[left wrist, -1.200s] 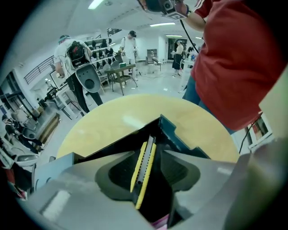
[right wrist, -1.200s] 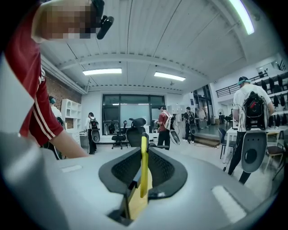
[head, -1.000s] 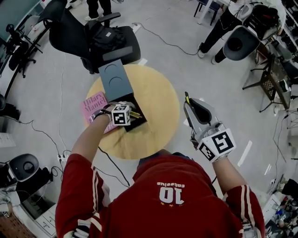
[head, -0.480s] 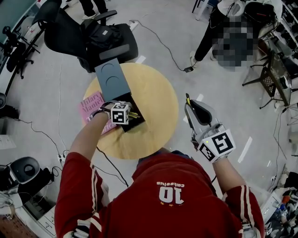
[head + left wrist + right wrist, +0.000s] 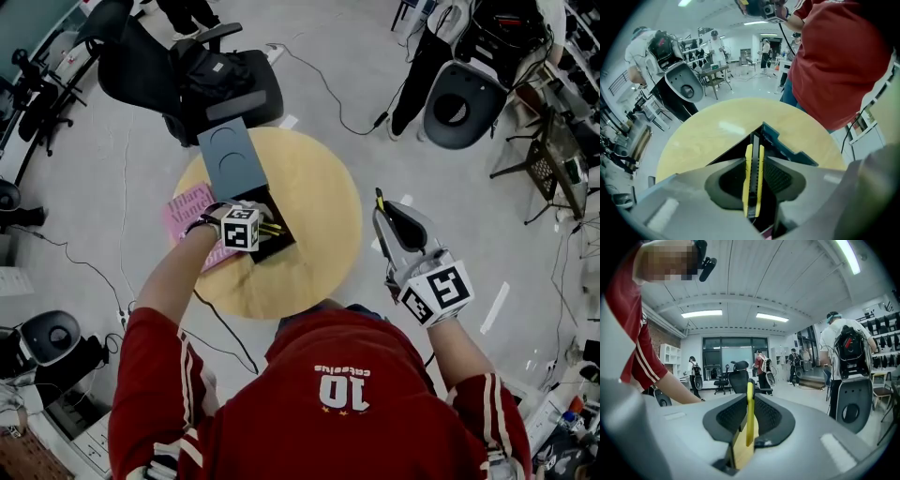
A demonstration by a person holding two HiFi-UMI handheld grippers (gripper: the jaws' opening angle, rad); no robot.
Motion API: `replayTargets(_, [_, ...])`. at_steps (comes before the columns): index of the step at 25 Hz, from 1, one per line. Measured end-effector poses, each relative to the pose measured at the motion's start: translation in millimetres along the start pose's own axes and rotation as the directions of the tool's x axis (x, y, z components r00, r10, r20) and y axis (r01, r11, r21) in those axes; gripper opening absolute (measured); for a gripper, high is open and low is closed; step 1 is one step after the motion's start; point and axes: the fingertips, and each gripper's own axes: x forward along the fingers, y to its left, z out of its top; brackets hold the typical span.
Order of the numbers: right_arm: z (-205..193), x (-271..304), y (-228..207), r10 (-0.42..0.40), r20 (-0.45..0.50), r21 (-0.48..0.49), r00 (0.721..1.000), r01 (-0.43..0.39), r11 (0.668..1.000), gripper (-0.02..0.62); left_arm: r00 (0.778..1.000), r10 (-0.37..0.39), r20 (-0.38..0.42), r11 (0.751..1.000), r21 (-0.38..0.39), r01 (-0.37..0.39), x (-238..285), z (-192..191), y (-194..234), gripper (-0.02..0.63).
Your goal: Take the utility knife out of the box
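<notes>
In the head view, the left gripper (image 5: 253, 232) points steeply down into an open black box (image 5: 278, 248) on a round wooden table (image 5: 319, 202). Its marker cube covers most of the fingers. Short yellow edges of the utility knife (image 5: 273, 228) show just beyond the cube, inside the box. The box's grey-blue lid (image 5: 231, 161) stands open on the far side of the fingers, and a pink book (image 5: 186, 212) lies on the outer side of the left gripper, partly under the box. The right gripper (image 5: 380, 214) hangs off the table's edge, well apart from the box, with a thin yellow strip (image 5: 378, 198) poking out past its fingertips. In the left gripper view, the jaws have just been closing, and the utility knife (image 5: 753, 178) stands between them with a pad against each yellow side. Its long axis runs straight along the line of the fingers. The dark narrow end points away past the fingertips toward the far corner of the box (image 5: 787, 146), and the other end runs back deep between the jaws toward the camera. A black slider track runs down the middle, between the two yellow rails. In the right gripper view, the jaws stand narrow, pinched on the yellow strip (image 5: 749, 416). It is seen edge-on and upright, and its top reaches just past the fingertips; what it is I cannot tell.
</notes>
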Motion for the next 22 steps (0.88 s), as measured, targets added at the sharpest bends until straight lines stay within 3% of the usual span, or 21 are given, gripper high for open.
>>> replayTargets(7, [12,-2,12,0.021,0.025,-0.006,0.999,-0.020,1.000,0.049,0.994,0.102,0.039,0.994,-0.032,-0.101,-24,5,4,0.129])
replayTargets(11, [16,-4,18,0.026,0.039,-0.008,0.999,-0.026,1.000,0.049,0.977,0.202,0.061,0.976,-0.089,-0.196,-33,6,9,0.129])
replayTargets(18, [27,-6,29,0.045,0.059,-0.013,0.997,-0.044,0.999,0.049,0.917,0.382,0.117,0.910,-0.218,-0.352,-54,11,16,0.129])
replayTargets(22, [32,-6,36,0.059,0.076,-0.013,0.995,-0.058,0.998,0.049,0.856,0.501,0.131,0.839,-0.317,-0.442,-73,14,25,0.129])
